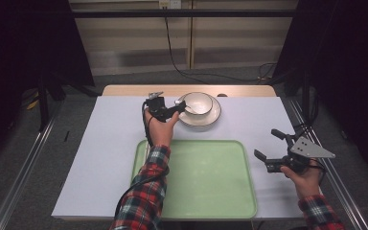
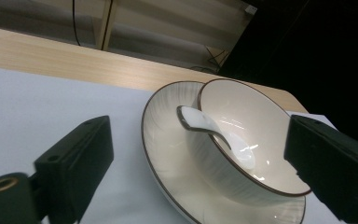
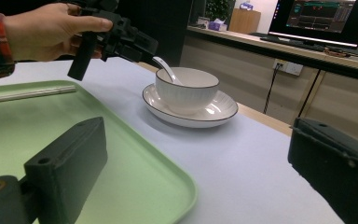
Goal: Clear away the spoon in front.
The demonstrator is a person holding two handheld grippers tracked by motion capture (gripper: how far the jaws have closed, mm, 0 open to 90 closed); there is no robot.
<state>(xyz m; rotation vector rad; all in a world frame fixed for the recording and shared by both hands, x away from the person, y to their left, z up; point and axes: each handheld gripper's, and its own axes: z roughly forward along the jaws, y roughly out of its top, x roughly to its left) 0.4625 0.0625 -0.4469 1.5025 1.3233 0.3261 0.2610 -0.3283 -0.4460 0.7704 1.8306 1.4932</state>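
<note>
Left gripper (image 1: 178,106), jaws apart, apparently not yet pinching the spoon (image 2: 214,134) in the bowl (image 1: 197,103) near the tabletop's far edge; off-centre closure could tip bowl or saucer (image 1: 212,117); right gripper (image 1: 274,145) open, idle.

A pale surface (image 1: 105,143) carried two things. A green tray (image 1: 206,177) lay at its near edge. A white saucer (image 1: 213,117) sat farther back.

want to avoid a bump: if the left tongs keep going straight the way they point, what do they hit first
Most likely the spoon: its handle sticks up over the rim of the bowl, right between the open left tongs. Depth is unclear, so the bowl rim might come first.
</note>
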